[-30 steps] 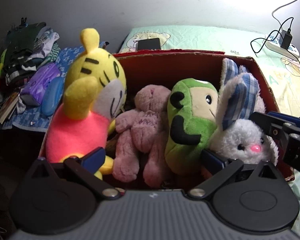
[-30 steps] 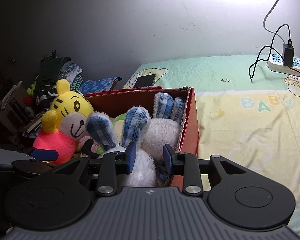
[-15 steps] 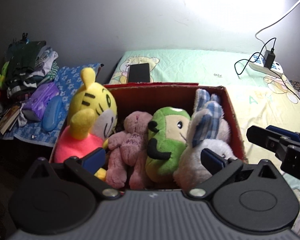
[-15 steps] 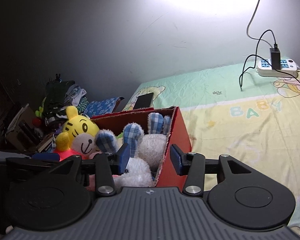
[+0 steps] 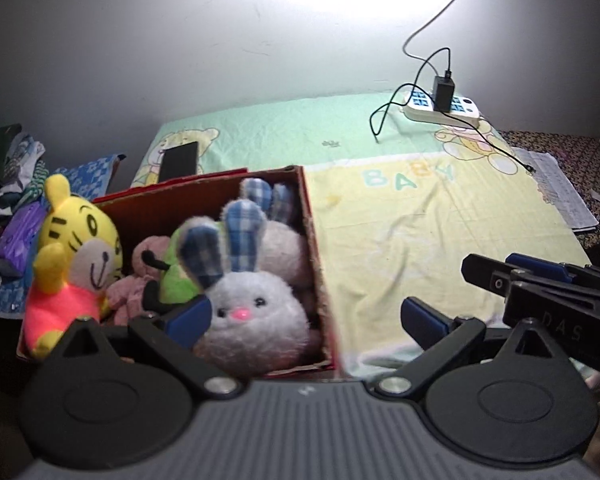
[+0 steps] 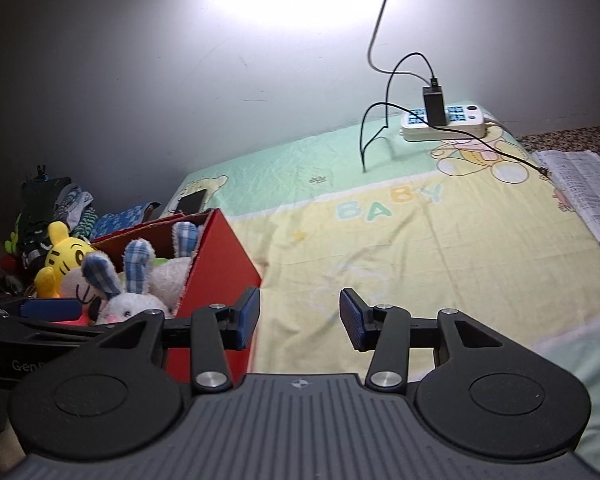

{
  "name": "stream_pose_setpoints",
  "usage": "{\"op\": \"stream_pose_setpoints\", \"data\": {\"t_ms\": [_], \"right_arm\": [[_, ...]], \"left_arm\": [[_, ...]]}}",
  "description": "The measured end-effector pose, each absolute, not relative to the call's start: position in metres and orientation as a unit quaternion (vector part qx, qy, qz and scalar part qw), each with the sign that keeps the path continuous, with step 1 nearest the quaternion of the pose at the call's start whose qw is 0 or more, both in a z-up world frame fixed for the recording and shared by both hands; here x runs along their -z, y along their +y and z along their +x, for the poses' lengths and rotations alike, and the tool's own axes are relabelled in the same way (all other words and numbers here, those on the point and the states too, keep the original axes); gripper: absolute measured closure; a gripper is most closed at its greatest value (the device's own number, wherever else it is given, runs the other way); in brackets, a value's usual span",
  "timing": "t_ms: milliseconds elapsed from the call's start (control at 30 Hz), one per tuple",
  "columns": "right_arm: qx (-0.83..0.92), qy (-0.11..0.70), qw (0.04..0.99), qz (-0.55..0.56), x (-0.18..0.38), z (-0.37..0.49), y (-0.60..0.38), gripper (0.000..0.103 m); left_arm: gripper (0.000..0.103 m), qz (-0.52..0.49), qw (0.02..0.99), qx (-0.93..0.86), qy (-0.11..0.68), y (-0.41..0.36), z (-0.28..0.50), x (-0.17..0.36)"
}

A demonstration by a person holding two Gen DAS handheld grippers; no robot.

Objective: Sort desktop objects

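Your red cardboard box (image 5: 312, 248) sits at the left end of the baby-print sheet (image 5: 420, 216), and it is the landmark for everything else. Inside it, packed side by side, are a yellow tiger toy (image 5: 74, 248) at the left end, a pink plush (image 5: 138, 276) next to it, a green plush (image 5: 178, 268) after that, and a white rabbit with checked ears (image 5: 252, 308) against the right wall; a second pair of checked ears (image 5: 268, 196) pokes up behind the rabbit.

Your left gripper (image 5: 306, 316) hovers over the box's near right corner with its jaws spread wide and nothing between the pads. Your right gripper (image 6: 300, 314) is to the right of the box, over bare sheet; its jaws stand apart at a moderate gap and grip nothing.

Just behind the box a dark phone (image 5: 179, 160) lies flat on the sheet. Left of the box is a heap of folded clothes (image 5: 4, 168) on a blue patterned cloth. Well away to the right, near the wall, a white power strip (image 6: 444, 122) carries a black charger (image 6: 434, 106) with trailing cable, and a sheet of printed paper (image 6: 584, 192) lies beyond the sheet's right edge.
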State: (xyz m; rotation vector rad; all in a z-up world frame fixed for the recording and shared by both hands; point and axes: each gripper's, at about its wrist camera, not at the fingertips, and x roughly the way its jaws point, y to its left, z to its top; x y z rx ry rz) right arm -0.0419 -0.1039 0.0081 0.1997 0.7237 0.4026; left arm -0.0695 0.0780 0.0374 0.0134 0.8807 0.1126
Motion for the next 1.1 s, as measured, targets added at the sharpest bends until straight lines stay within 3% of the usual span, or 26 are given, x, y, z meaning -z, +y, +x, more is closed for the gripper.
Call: {"op": "stream_pose_setpoints", "data": {"t_ms": [233, 400, 867, 1100], "right_arm": [[-0.137, 0.366, 0.916, 0.089, 0.004, -0.046, -0.143, 0.054], [-0.107, 0.397, 0.906, 0.097, 0.020, -0.048, -0.161, 0.048], [-0.092, 0.421, 0.900, 0.072, 0.038, -0.055, -0.162, 0.039], [-0.075, 0.434, 0.897, 0.050, 0.044, -0.052, -0.156, 0.024]], "left_arm": [[0.002, -0.010, 0.889, -0.016, 0.458, 0.040, -0.067, -0.018], [0.001, 0.025, 0.882, -0.015, 0.470, 0.013, -0.071, -0.002], [0.002, 0.007, 0.847, 0.010, 0.532, 0.000, -0.072, 0.028], [0.002, -0.003, 0.835, -0.004, 0.551, 0.008, -0.074, 0.039]]}}
